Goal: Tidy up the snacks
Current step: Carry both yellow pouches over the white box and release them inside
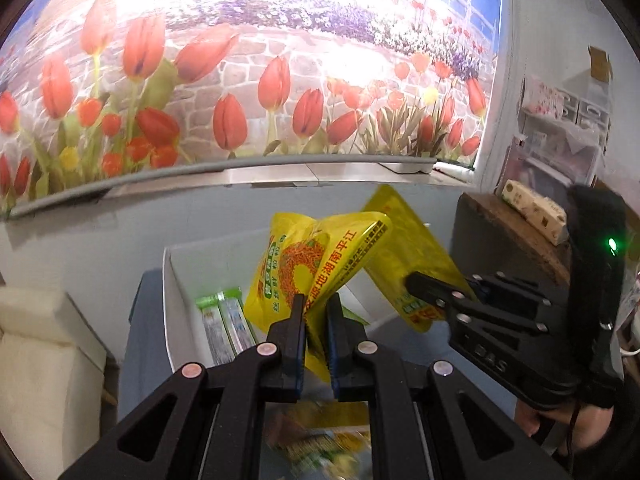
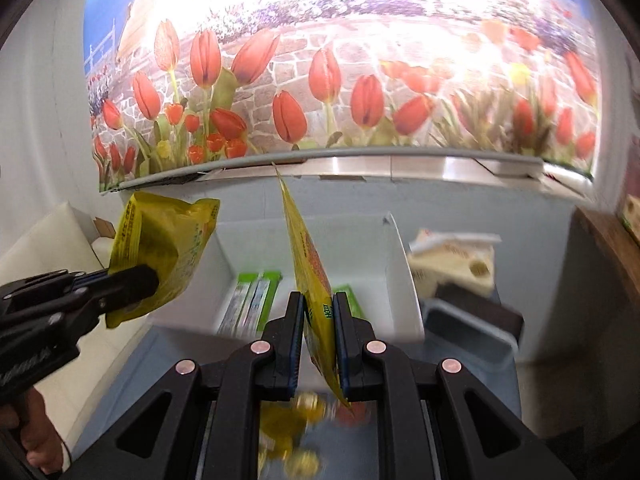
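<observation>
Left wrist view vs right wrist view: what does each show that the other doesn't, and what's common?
Left wrist only: a patterned tissue pack on a wooden ledge at right, and cluttered shelves behind it.

Right wrist only: a torn cream carton and a grey bin right of the box.

Both: the white box with green packets inside, the tulip mural, and two yellow snack bags, one pinched in the left hand-held gripper, one in the right hand-held gripper, both held above the box.

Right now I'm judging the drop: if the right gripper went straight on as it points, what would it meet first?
Probably the white box, its floor near the green snack packs; the right gripper is shut on a yellow bag. Depth is unclear.
</observation>
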Available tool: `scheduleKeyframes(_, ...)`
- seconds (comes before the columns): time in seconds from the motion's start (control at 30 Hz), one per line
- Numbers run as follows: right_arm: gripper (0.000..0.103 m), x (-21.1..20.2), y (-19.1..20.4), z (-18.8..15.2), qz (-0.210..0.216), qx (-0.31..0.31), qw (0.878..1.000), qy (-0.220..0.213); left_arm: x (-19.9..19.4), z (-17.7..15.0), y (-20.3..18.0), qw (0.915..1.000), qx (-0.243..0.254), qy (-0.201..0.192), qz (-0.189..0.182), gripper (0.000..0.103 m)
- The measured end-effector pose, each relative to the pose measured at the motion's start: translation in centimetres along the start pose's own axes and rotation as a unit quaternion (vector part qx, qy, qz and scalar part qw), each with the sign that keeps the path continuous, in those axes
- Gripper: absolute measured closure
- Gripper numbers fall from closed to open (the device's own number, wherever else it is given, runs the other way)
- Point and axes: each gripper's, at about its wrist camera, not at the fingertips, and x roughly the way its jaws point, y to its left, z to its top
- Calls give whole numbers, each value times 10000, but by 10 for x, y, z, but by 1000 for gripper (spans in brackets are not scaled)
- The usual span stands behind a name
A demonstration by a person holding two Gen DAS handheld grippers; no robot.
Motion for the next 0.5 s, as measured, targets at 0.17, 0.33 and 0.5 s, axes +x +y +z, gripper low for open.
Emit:
scheduleKeyframes(0.17,88,45,-2,17,-69,-102,9996,253,37,9,19,9995,-74,170,236,92)
scheduleKeyframes(0.33,13,62,-12,20,-314,-78,9991,289,59,7,36,9988,-182,374,262,1)
scheduleKeyframes(0.5,7,47,-19,18,-400,-115,9991,-40,54,1,46,9984,-360,313,301,0)
